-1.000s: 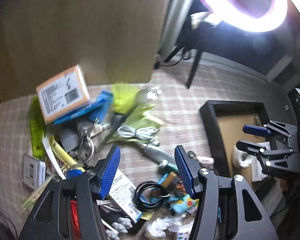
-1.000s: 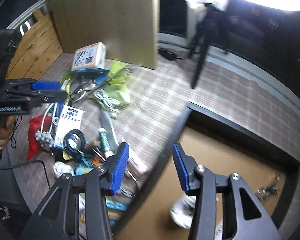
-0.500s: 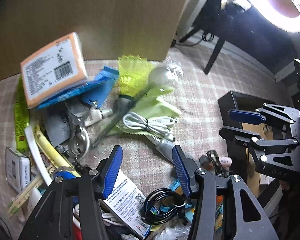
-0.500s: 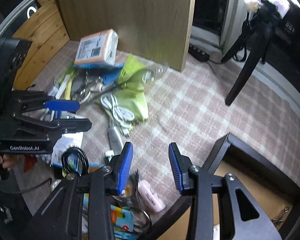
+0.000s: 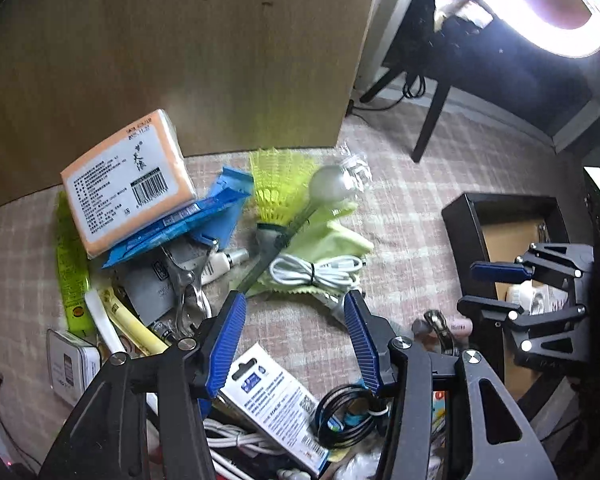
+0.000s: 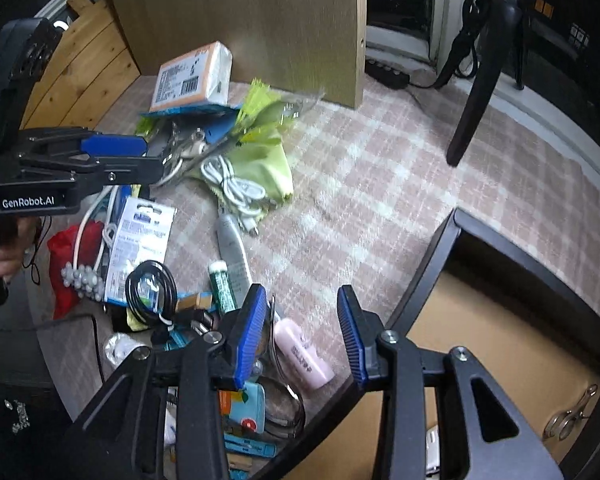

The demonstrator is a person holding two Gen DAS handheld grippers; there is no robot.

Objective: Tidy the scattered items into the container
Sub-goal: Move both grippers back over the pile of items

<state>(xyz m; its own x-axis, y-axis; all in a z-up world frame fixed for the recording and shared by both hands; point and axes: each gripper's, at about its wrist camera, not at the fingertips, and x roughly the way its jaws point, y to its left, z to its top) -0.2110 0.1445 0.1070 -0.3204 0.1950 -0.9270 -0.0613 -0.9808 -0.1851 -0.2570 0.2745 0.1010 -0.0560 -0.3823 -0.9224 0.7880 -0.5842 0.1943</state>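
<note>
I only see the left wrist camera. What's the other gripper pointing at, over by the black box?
Observer: The right gripper hangs over a pink case that lies beside the black container. Its jaws have just been closing, with nothing gripped.
Operator: Is anything hiding behind my fingers?
Observer: Yes, a red bag lies at the left edge of the pile.
Operator: What else can't I see?
Observer: A small green tube with a white cap lies next to the grey tube.
</note>
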